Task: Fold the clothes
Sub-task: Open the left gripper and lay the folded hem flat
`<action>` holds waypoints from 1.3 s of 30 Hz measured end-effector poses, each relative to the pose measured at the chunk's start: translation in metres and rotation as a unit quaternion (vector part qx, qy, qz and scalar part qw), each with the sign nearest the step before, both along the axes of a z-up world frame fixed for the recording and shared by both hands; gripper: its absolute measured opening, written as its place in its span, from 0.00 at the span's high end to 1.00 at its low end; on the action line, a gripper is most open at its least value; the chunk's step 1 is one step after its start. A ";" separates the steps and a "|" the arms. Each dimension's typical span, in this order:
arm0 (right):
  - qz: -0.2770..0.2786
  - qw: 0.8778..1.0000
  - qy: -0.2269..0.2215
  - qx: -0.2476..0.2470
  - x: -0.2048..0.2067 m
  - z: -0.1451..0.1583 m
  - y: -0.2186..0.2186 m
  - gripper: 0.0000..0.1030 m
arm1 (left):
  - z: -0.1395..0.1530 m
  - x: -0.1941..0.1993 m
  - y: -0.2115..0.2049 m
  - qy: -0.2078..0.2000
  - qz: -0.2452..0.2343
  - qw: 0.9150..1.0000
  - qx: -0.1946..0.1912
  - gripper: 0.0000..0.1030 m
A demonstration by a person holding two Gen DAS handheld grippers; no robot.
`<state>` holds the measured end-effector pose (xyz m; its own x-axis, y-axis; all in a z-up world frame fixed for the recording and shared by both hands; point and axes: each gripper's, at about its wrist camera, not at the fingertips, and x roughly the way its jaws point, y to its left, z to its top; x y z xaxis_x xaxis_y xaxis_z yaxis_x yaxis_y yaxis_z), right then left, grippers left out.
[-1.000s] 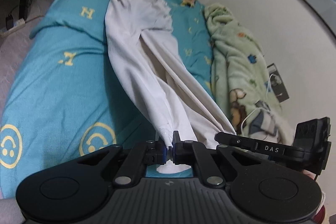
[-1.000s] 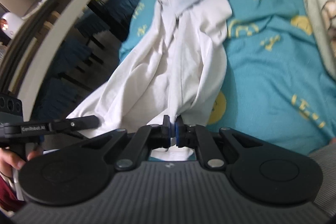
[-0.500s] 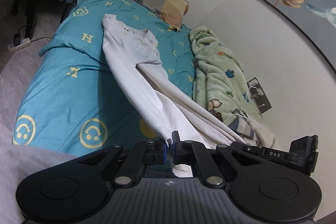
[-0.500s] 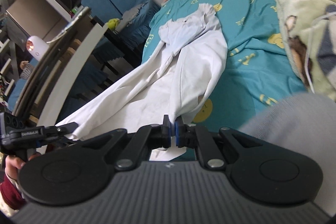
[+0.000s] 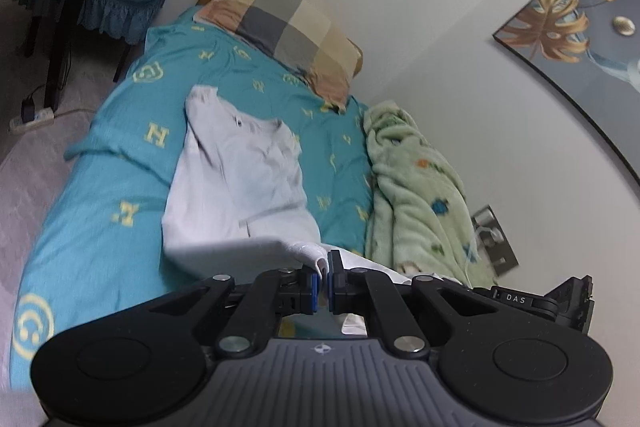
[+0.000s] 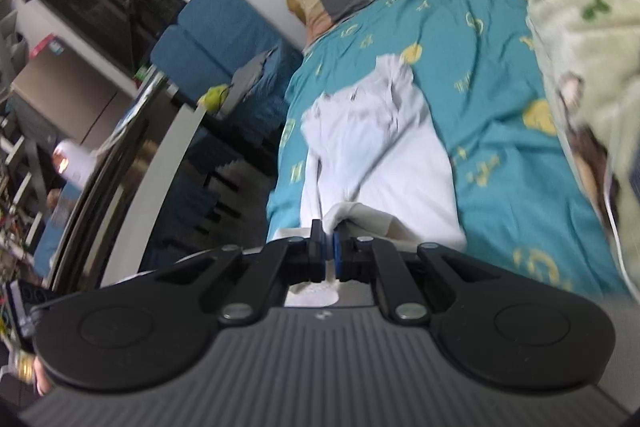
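— Since a second ago you've carried the hem up toward the collar: the shirt (image 5: 240,179) hung stretched out long then, and now its lower half is doubled over the upper half on the bed (image 5: 100,211).

— How many things are you counting?

— One shirt, one pillow (image 5: 288,27), one blanket (image 5: 412,187), two grippers. Your left gripper (image 5: 324,281) has its fingers clamped on a bunched bit of white cloth; your right gripper (image 6: 327,255) is closed on another bit the same way.

— And how does the shirt look?

— White, soft, somewhat rumpled. Its collar end lies flat on the bed, pointing at the pillow, and the near edge is lifted off the sheet between your two grips, forming a blurred fold.

— Anything one camera catches that the other misses?

— Your left view shows a framed picture (image 5: 572,39) and a wall socket (image 5: 494,241) beside the blanket, plus the other gripper's tip at lower right. Your right view shows a blue chair (image 6: 208,43) and a curved worktop edge (image 6: 160,167) off the bed's side, and a bit of your hand (image 6: 40,381) at lower left.
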<state>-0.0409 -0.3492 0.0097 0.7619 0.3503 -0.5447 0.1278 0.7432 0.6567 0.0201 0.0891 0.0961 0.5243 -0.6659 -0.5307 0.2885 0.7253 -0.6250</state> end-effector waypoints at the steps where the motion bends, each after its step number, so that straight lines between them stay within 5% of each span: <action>1: -0.006 1.000 0.004 0.000 0.017 -0.002 -0.004 0.93 | -0.003 0.019 -0.004 0.000 0.003 1.000 0.003 0.95; 8: -0.052 0.997 0.050 0.001 0.135 -0.039 -0.030 0.93 | -0.038 0.155 -0.030 0.012 0.025 0.999 0.035 0.95; 15: -0.068 0.994 0.086 0.003 0.229 -0.114 -0.046 0.93 | -0.134 0.276 -0.051 0.047 0.028 0.995 0.082 0.95; 21: -0.053 0.991 0.117 -0.019 0.275 -0.165 -0.044 0.93 | -0.213 0.328 -0.060 0.086 0.019 0.991 0.105 0.95; 24: -0.037 0.991 0.125 -0.038 0.283 -0.174 -0.039 0.92 | -0.210 0.316 -0.065 0.075 0.014 0.989 0.124 0.93; 26: -0.025 0.991 0.121 -0.056 0.284 -0.171 -0.034 0.91 | -0.207 0.307 -0.069 0.067 0.011 0.988 0.136 0.85; 28: -0.018 0.990 0.116 -0.072 0.283 -0.164 -0.030 0.90 | -0.205 0.298 -0.072 0.058 0.008 0.987 0.149 0.65; 32: 0.000 0.988 0.100 -0.118 0.269 -0.141 -0.019 0.87 | -0.200 0.280 -0.080 0.042 0.002 0.984 0.174 0.53; 36: 0.008 0.988 0.063 -0.139 0.236 -0.113 -0.006 0.50 | -0.182 0.237 -0.095 0.022 -0.004 0.980 0.195 0.43; 39: 0.010 0.988 0.037 -0.149 0.207 -0.092 0.003 0.42 | -0.165 0.202 -0.106 0.000 -0.010 0.978 0.209 0.35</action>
